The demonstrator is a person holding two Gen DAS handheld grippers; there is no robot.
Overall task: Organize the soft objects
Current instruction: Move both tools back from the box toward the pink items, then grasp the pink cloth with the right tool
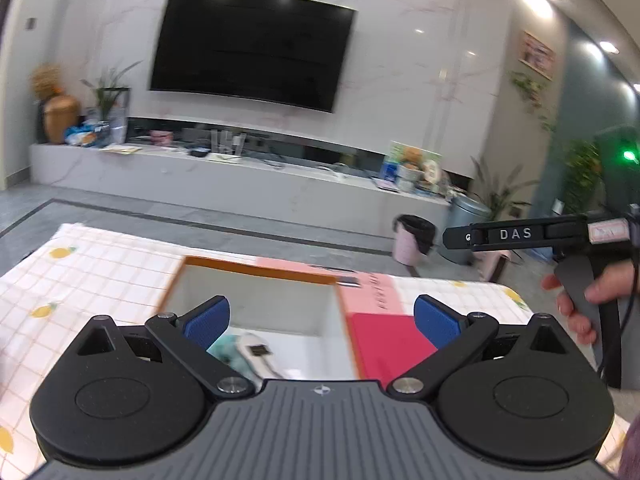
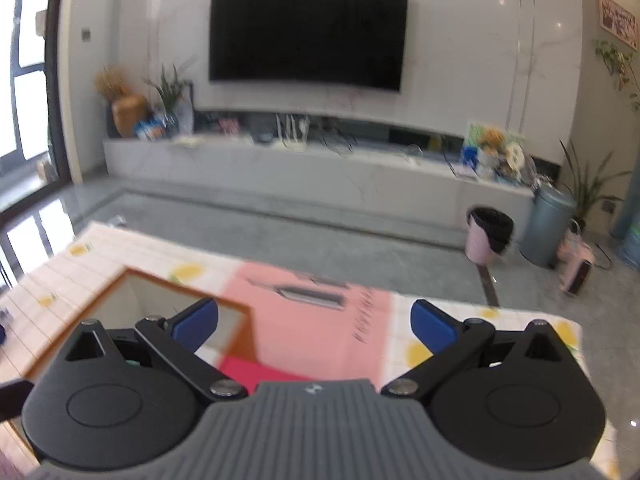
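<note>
An open box (image 1: pixel 256 276) with an orange rim and white inside stands on the table. A teal and white soft object (image 1: pixel 244 354) lies in its near left corner. The box's pink lid (image 1: pixel 384 332) lies flat to its right. My left gripper (image 1: pixel 322 320) is open and empty, above the box's near edge. My right gripper (image 2: pixel 314 320) is open and empty, above the pink lid (image 2: pixel 312 312), with the box (image 2: pixel 132 292) to its left. The right gripper's side also shows in the left wrist view (image 1: pixel 520 234), held by a hand at the right.
The table wears a white checked cloth with lemon prints (image 1: pixel 92 268). Beyond its far edge are grey floor, a pink bin (image 1: pixel 414 238), a grey bin (image 2: pixel 550 226), a long TV bench (image 1: pixel 240 176) and a wall-mounted TV (image 1: pixel 252 46).
</note>
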